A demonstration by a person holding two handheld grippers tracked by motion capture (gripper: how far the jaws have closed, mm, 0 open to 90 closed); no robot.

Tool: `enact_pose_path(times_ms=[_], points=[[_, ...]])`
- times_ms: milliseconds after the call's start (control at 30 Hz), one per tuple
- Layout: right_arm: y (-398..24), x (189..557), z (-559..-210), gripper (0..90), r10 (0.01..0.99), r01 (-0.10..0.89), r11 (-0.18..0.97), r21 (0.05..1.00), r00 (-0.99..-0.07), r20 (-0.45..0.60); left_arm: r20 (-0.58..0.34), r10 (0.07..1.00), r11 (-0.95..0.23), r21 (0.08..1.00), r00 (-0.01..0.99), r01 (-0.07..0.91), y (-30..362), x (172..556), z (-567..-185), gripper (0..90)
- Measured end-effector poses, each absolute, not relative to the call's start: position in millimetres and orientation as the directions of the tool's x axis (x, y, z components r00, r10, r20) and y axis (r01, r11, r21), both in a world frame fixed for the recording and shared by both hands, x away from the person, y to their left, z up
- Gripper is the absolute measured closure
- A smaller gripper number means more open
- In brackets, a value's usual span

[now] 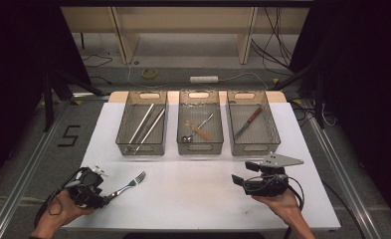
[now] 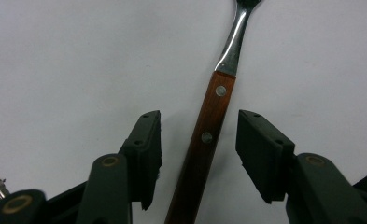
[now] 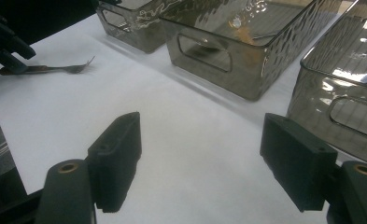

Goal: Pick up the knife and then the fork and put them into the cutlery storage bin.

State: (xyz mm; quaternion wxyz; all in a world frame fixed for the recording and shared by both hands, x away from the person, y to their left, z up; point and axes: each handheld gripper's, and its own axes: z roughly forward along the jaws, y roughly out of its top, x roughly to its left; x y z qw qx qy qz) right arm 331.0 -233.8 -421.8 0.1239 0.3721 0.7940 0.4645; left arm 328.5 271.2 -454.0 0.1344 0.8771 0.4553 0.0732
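Note:
A fork (image 1: 128, 186) with a brown wooden handle and steel tines lies on the white table (image 1: 193, 199) at the front left. My left gripper (image 1: 105, 198) sits low over its handle end. In the left gripper view the handle (image 2: 214, 116) runs between the two jaws of the left gripper (image 2: 199, 140), with a gap on each side, so the pads do not press on it. My right gripper (image 1: 244, 174) is at the front right, open with nothing between its jaws (image 3: 200, 154). In the right gripper view the fork (image 3: 55, 69) lies far off.
Three clear bins stand in a row at the back. The left bin (image 1: 141, 148) holds long metal sticks, the middle bin (image 1: 200, 148) a spoon and a wooden-handled piece, the right bin (image 1: 255, 148) a knife. Dark floor surrounds the table.

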Motion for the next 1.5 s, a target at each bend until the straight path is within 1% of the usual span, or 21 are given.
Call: enact_pose_path(times_ms=[233, 733, 967, 1167, 1267, 1500], points=[[-234.0, 329.3, -422.2, 30.3, 0.703, 0.475, 0.297, 0.828, -0.696, 0.147, 0.005, 0.809, -0.563, 0.299, 0.588, 0.771, 271.3, 328.5, -456.8, 54.9], [-233.0, 327.7, -422.2, 30.4, 0.7, 0.473, 0.305, 0.826, -0.7, 0.143, 0.013, 0.784, -0.604, 0.246, 0.62, 0.758, 272.1, 327.7, -463.1, 62.6], [-232.4, 327.7, -422.3, 30.6, 0.698, 0.47, 0.308, 0.827, -0.702, 0.14, 0.001, 0.773, -0.615, 0.248, 0.634, 0.749, 271.7, 327.5, -463.6, 68.4], [-232.7, 327.9, -422.2, 30.7, 0.698, 0.471, 0.306, 0.828, -0.702, 0.141, 0.007, 0.749, -0.644, 0.242, 0.663, 0.726, 271.7, 327.3, -463.1, 71.5], [-232.5, 327.8, -422.0, 30.8, 0.697, 0.471, 0.306, 0.828, -0.702, 0.142, 0.007, 0.743, -0.65, 0.243, 0.669, 0.72, 270.6, 326.6, -463.2, 75.2], [-232.6, 327.9, -421.9, 31.0, 0.696, 0.471, 0.304, 0.828, -0.703, 0.144, 0.003, 0.738, -0.653, 0.252, 0.675, 0.714, 272.0, 326.1, -463.0, 75.7]])
